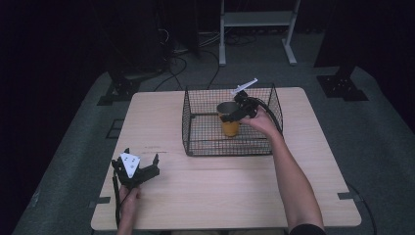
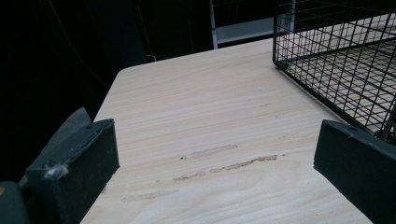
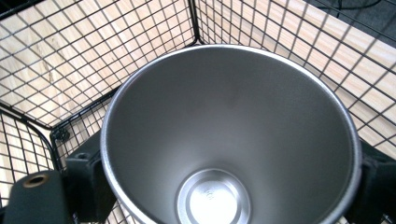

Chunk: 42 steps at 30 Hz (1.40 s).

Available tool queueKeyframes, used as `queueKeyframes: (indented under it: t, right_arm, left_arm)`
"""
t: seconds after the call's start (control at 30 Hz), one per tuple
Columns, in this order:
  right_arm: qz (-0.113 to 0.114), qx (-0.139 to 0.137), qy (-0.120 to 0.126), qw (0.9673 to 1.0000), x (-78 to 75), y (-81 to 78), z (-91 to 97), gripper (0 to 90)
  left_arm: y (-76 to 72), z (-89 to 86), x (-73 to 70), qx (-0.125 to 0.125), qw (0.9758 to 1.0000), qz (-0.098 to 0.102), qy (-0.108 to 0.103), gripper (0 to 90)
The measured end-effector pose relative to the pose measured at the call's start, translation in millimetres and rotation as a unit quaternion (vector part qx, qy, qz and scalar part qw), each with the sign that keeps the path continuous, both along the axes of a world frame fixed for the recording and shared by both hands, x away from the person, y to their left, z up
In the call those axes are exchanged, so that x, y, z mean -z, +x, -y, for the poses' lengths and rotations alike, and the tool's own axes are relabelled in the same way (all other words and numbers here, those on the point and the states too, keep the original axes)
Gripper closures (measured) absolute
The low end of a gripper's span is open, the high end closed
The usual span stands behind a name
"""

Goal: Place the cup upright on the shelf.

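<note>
An orange cup [image 1: 229,122] with a bare steel inside [image 3: 224,140] stands upright in the black wire basket [image 1: 195,117] at the middle of the table. My right gripper [image 1: 234,115] reaches into the basket from the right, shut on the cup, one jaw at each side of its body. The cup's inside holds nothing. My left gripper [image 1: 136,169] rests near the table's front left corner, open, with bare tabletop between its jaws [image 2: 215,158]. The basket's near corner [image 2: 336,60] rises ahead of it to the right.
The wooden table [image 1: 161,191] stands on grey carpet. Behind it are a white shelf frame [image 1: 257,22], black stands and loose cables on the floor. Scuff marks [image 2: 224,161] show on the tabletop in front of the left gripper.
</note>
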State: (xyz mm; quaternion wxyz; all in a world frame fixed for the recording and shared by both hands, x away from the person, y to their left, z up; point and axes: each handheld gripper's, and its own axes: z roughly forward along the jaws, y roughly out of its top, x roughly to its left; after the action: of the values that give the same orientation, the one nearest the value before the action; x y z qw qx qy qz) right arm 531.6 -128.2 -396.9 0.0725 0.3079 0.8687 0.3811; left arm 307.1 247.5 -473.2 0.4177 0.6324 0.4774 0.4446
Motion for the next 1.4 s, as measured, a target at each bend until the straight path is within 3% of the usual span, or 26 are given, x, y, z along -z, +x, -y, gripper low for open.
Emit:
queueKeyframes:
  t: [0.37, 0.77, 1.4]
  right_arm:
    - [0.006, -0.009, -0.020, 0.9997, 1.6, -6.3, -0.6, 8.3]
    - [0.010, -0.004, -0.026, 0.9996, 2.8, -10.6, 5.1, 2.8]
    - [0.030, -0.007, -0.009, 0.9995, -6.3, -18.8, 5.8, 2.0]
  left_arm:
    - [0.0, 0.3, 0.1, 0.000, 1.0000, 0.000, 0.000, 0.0]
    - [-0.1, 0.8, 0.1, 0.000, 1.0000, 0.000, 0.002, 0.0]
    - [-0.1, 1.2, 0.2, 0.000, 1.0000, 0.000, 0.004, 0.0]
